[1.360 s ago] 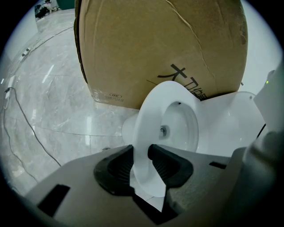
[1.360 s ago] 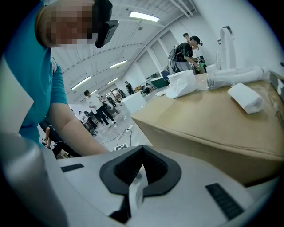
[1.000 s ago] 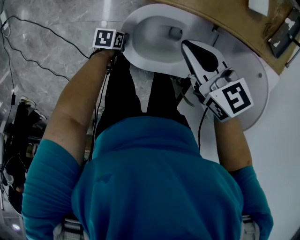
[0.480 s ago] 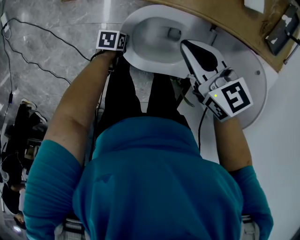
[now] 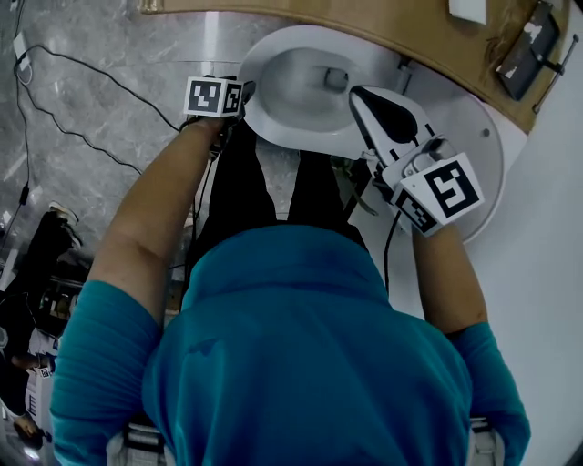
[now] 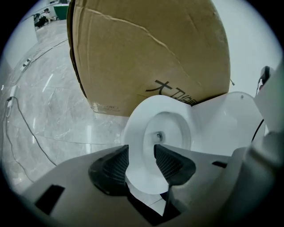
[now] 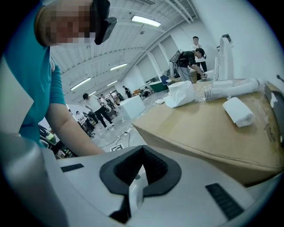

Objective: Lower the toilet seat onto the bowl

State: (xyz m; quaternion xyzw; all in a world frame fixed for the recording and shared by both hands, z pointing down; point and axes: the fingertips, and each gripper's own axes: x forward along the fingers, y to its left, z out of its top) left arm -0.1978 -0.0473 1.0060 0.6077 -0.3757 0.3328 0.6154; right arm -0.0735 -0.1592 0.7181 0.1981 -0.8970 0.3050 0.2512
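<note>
The white toilet bowl (image 5: pixel 270 111) (image 6: pixel 135 133) stands open, its drain showing. A broad white lid (image 5: pixel 487 136) (image 6: pixel 230 115) lies back to the right of it. My left gripper (image 5: pixel 239 91) (image 6: pixel 141 156) hovers at the bowl's left front rim. Its jaws have just been opening and are open, the rim showing between the pads without touching them. My right gripper (image 5: pixel 360 93) (image 7: pixel 142 167) reaches over the bowl's right side, shut on a thin white edge (image 7: pixel 135 195). It looks like the toilet seat's rim, and the rest of the seat is hidden.
A large cardboard box (image 5: pixel 410 27) (image 6: pixel 146 53) (image 7: pixel 213 128) stands right behind the toilet, with a paper roll (image 7: pixel 237 111) and a black device (image 5: pixel 524 50) on top. Cables (image 5: pixel 73 118) trail over the grey floor at the left. My legs (image 5: pixel 273 191) are close to the bowl.
Both grippers have lifted a little relative to the bowl. The head view has shifted, so the toilet sits lower in the picture.
</note>
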